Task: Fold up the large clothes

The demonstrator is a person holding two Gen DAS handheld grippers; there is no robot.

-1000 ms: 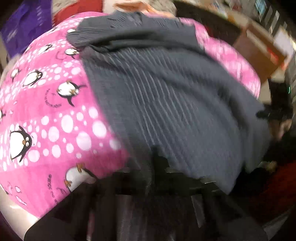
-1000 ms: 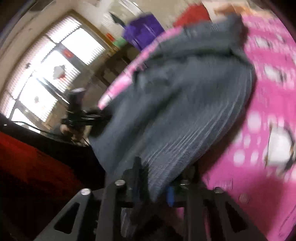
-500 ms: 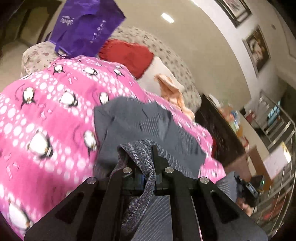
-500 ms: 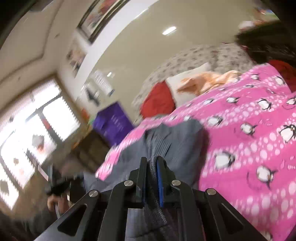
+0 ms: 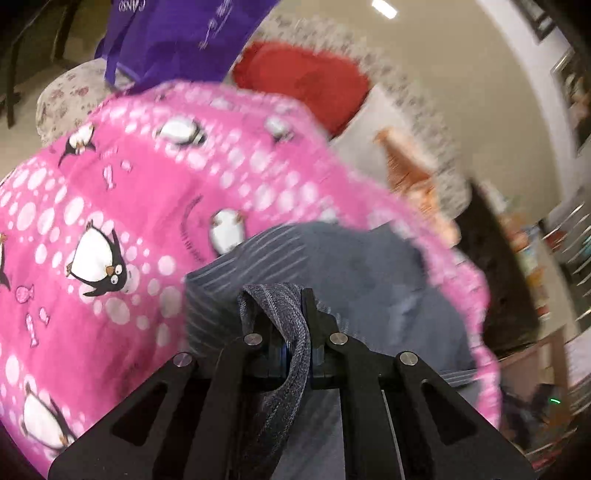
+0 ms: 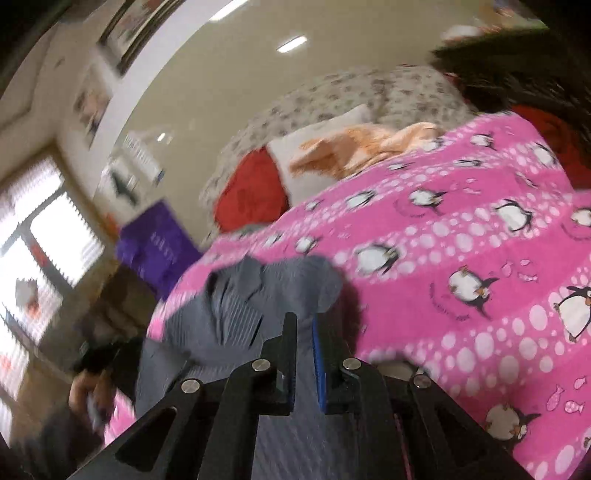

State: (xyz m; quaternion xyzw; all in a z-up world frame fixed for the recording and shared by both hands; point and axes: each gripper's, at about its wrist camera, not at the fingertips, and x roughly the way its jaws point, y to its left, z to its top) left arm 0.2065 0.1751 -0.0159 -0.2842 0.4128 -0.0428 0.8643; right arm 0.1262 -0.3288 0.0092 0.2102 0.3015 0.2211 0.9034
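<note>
A grey striped garment (image 5: 354, 273) lies on a pink penguin blanket (image 5: 122, 206). My left gripper (image 5: 282, 299) is shut on a rolled hem of the garment, which bulges up between the fingers. In the right wrist view the garment (image 6: 236, 306) is bunched at the blanket's (image 6: 461, 266) left edge. My right gripper (image 6: 303, 325) is shut on the grey cloth, which passes between its narrow jaws. Both views are blurred by motion.
A purple bag (image 5: 177, 33) stands at the far left of the bed and shows in the right wrist view (image 6: 159, 243). A red cushion (image 5: 303, 81), a white pillow (image 6: 317, 155) and an orange cloth (image 6: 362, 144) lie at the back. A person's hand (image 6: 85, 387) is at the left.
Both grippers rose from low over the spread garment and carried its edge toward the far side of the bed. The garment now lies doubled and bunched, covering less of the blanket.
</note>
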